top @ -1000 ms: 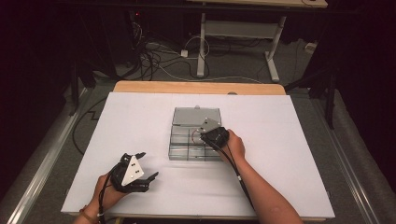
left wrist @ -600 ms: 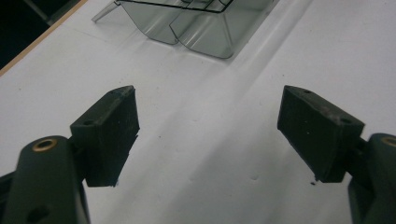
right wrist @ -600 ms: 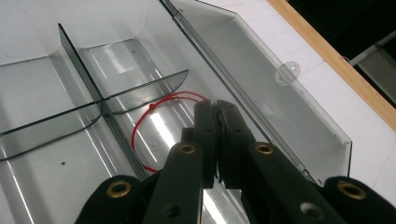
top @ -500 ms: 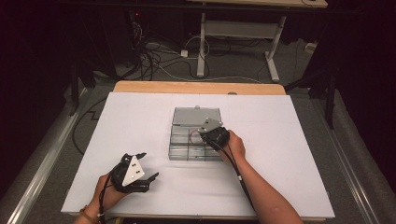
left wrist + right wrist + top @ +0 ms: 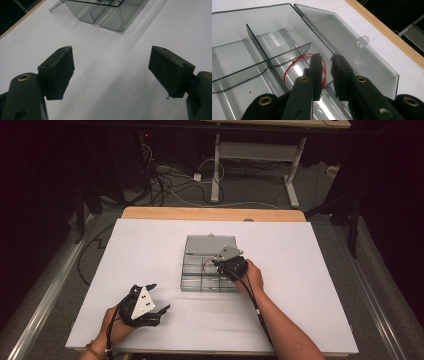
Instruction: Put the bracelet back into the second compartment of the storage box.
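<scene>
A clear grey compartment box [image 5: 186, 270] lies mid-table with its lid [image 5: 210, 245] folded open at the far side. A thin red band [image 5: 294, 62] lies on the floor of one compartment [image 5: 287, 40], next to a curved divider. My right gripper [image 5: 325, 58] reaches down into that compartment. Its jaws have just been opening and stand a little apart, with a narrow gap and nothing pressed between the pads; the band runs behind the left jaw. From the high view the right gripper [image 5: 216, 262] sits over the box's right half. My left gripper [image 5: 161, 296] rests wide open at the front left.
The white table sheet [image 5: 310, 270] spreads around the box. A wooden edge [image 5: 210, 213] runs along the far side, with cables and a desk frame on the floor beyond. The box's near corner [image 5: 107, 17] stands ahead of my left gripper [image 5: 111, 72].
</scene>
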Action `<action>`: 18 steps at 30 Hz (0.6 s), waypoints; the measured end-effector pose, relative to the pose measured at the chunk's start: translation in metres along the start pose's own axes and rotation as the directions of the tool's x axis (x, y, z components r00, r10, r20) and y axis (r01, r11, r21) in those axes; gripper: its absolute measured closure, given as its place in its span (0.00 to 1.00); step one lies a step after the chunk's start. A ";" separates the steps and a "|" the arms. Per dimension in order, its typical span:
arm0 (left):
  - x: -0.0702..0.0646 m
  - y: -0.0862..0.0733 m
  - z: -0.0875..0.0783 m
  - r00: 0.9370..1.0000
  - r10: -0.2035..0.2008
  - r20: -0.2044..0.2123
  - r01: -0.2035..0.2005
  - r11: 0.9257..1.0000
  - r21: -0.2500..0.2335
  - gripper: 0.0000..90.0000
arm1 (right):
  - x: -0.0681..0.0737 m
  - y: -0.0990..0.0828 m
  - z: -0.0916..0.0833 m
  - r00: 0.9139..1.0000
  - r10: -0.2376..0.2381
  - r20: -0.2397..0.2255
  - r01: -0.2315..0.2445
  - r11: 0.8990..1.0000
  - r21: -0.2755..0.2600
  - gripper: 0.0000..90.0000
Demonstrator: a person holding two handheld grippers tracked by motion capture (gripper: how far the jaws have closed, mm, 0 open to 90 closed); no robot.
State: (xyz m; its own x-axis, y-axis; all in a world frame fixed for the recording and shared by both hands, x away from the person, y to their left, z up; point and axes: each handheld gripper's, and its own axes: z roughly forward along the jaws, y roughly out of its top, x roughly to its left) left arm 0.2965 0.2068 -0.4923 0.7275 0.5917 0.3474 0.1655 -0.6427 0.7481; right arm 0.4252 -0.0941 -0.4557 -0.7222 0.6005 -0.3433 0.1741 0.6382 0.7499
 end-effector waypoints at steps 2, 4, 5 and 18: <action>0.000 0.000 0.000 1.000 0.001 -0.001 -0.001 1.000 0.000 0.22 | 0.000 0.000 -0.003 1.000 0.013 0.003 -0.013 1.000 -0.010 0.87; 0.000 0.000 0.000 1.000 0.002 -0.002 -0.002 1.000 0.002 0.22 | 0.000 -0.001 -0.005 1.000 0.022 0.003 -0.022 1.000 -0.022 0.87; 0.000 0.000 0.000 1.000 0.002 -0.001 -0.002 1.000 0.002 0.22 | 0.000 -0.001 -0.006 1.000 0.026 0.006 -0.026 0.999 -0.028 0.86; 0.000 0.000 0.001 1.000 -0.004 0.002 0.004 1.000 0.005 0.22 | -0.006 -0.005 -0.029 0.995 0.103 0.013 -0.101 0.989 -0.108 0.67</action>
State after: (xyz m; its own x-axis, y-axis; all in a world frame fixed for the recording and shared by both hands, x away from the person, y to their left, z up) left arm 0.2968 0.2062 -0.4930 0.7280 0.5936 0.3430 0.1719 -0.6424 0.7469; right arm 0.4099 -0.1148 -0.4409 -0.6915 0.6692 -0.2719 0.1727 0.5187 0.8373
